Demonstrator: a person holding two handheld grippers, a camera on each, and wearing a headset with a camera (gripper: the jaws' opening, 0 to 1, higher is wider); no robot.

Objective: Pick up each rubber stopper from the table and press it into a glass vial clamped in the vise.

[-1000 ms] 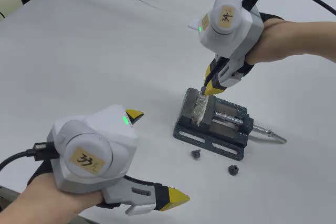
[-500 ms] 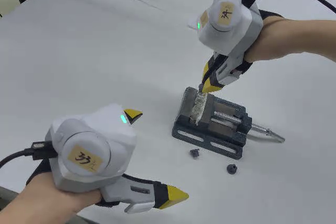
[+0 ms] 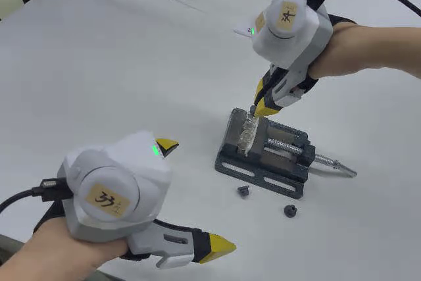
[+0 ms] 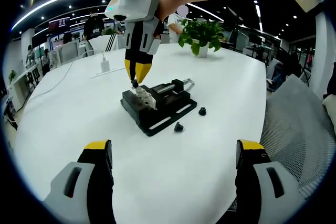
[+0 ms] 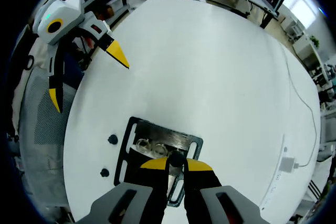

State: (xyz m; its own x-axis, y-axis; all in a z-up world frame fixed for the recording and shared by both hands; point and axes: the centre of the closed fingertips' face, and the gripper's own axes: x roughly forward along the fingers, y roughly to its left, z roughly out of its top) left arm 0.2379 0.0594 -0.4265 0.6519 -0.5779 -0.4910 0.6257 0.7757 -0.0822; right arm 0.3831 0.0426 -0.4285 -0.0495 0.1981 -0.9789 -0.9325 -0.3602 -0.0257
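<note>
The right gripper [image 5: 176, 164] pinches a round black stopper [image 5: 176, 159] between its yellow tips, above glass vials [image 5: 147, 144] in the metal vise [image 5: 157, 128]. The left gripper [image 4: 174, 148], at the vise's eight o'clock, gapes.

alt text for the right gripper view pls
The right gripper pinches a dark rubber stopper over the glass vials clamped in a black vise on a white table. Two more stoppers lie beside the vise, and the left gripper hangs open at upper left.
</note>
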